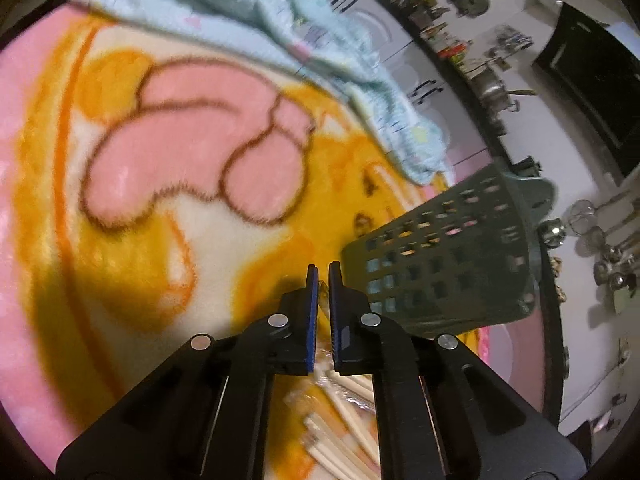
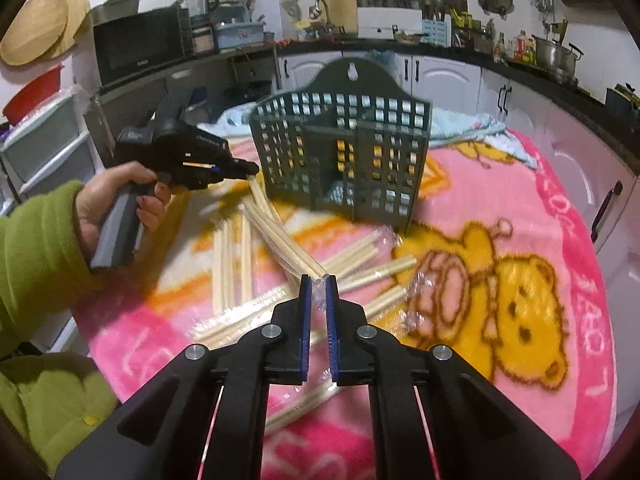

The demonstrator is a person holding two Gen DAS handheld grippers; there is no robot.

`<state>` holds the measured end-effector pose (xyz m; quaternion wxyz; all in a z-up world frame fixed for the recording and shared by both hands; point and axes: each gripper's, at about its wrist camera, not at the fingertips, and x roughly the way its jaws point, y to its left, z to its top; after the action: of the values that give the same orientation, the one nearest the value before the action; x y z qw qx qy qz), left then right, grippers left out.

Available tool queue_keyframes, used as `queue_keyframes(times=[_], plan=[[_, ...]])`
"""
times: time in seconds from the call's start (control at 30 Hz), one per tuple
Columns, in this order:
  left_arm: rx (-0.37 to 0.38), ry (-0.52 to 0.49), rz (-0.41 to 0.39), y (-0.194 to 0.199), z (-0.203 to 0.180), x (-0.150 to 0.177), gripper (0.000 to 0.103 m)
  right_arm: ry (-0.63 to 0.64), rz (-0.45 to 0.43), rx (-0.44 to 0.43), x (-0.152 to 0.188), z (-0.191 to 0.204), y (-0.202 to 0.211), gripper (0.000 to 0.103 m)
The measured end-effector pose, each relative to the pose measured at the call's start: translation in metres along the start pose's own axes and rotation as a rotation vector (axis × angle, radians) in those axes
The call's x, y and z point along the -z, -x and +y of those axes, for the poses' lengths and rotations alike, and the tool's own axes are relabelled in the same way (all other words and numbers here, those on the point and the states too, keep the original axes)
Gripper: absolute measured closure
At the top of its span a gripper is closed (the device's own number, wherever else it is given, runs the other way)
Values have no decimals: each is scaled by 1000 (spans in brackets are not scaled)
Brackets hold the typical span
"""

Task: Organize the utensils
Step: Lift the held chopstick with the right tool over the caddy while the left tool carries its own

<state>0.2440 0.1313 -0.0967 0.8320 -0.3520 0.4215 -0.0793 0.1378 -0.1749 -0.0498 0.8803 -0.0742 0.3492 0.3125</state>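
Observation:
A plastic-wrapped pair of wooden chopsticks (image 2: 286, 236) is held above the table between both grippers. My right gripper (image 2: 319, 279) is shut on the wrapper at the near end. My left gripper (image 2: 250, 169), in a hand with a green sleeve, is shut on the far end. In the left wrist view the left gripper (image 1: 323, 270) has its blue pads almost together, with a sliver of wrapper between them. The dark green slotted utensil holder (image 2: 344, 160) stands upright just behind the pack and lies right of the left gripper (image 1: 440, 264). More wrapped chopsticks (image 2: 360, 264) lie scattered on the blanket.
A pink and yellow bear-print blanket (image 2: 520, 280) covers the round table. A light blue towel (image 1: 280, 32) lies bunched at the far edge behind the holder. Counters with pots, a microwave (image 2: 140, 46) and white cabinets ring the table.

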Motion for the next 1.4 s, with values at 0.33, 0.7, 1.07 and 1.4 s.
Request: queue_keyframes(times=[0.33, 0.7, 1.07, 1.4], plan=[[79, -147, -114, 58, -44, 3, 102, 38, -75, -21, -35, 20, 29, 97], [182, -297, -158, 99, -112, 11, 103, 78, -156, -4, -73, 28, 59, 98], [268, -381, -164, 120, -171, 8, 103, 82, -238, 35, -108, 23, 97, 98], [307, -451, -236, 142, -226, -11, 103, 74, -313, 91, -142, 10, 122, 98]])
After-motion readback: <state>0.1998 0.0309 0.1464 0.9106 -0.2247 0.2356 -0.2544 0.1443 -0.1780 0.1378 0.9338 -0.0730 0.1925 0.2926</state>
